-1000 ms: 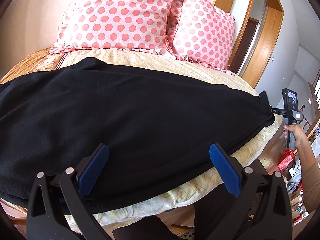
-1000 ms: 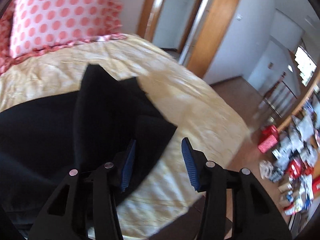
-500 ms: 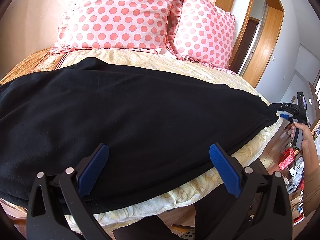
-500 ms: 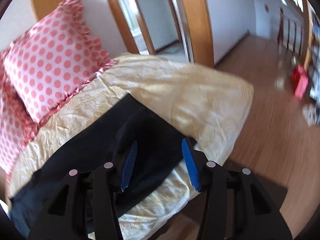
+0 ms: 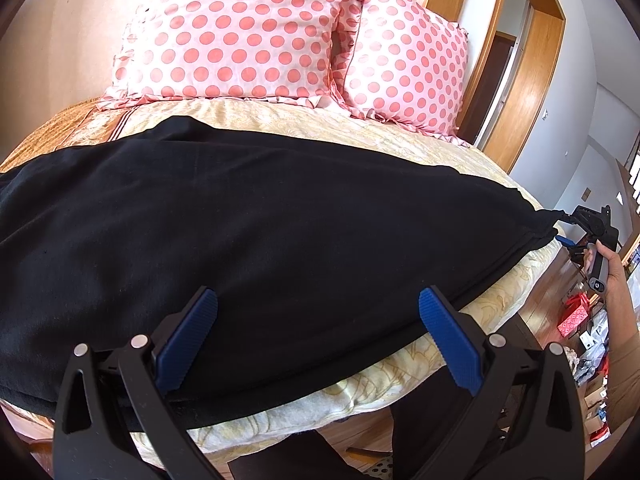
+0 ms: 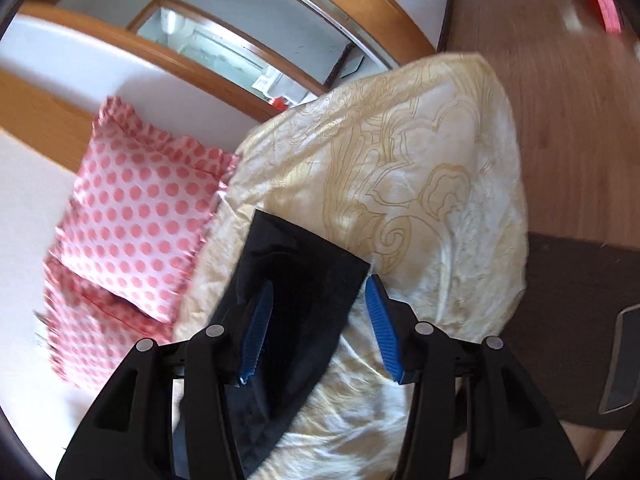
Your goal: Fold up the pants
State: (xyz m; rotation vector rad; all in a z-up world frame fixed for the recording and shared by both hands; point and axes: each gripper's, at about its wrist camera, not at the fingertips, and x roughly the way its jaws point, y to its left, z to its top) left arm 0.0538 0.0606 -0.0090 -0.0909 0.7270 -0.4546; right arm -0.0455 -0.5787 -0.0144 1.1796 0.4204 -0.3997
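Black pants (image 5: 280, 232) lie spread lengthwise across the bed. My left gripper (image 5: 316, 336) hovers open over their near edge, its blue pads wide apart with nothing between them. At the far right, a hand (image 5: 616, 276) holds my right gripper (image 5: 562, 227) at the pants' end, which is drawn out to a point. In the right wrist view the gripper (image 6: 320, 324) is rolled. The pants' end (image 6: 308, 272) lies between its separated pads and drapes over the left finger (image 6: 256, 320). The pads do not press on the cloth.
A cream patterned bedcover (image 5: 400, 376) lies under the pants and hangs over the bed's edge (image 6: 420, 180). Two pink dotted pillows (image 5: 232, 36) (image 5: 404, 68) lean at the head. At the right are a wooden door frame (image 5: 532, 80), wood floor (image 6: 560, 80) and floor clutter (image 5: 576, 316).
The right gripper has rolled and moved outward past the bed's corner, drawing the pants' end out to a point. The left gripper and the rest of the pants have not moved.
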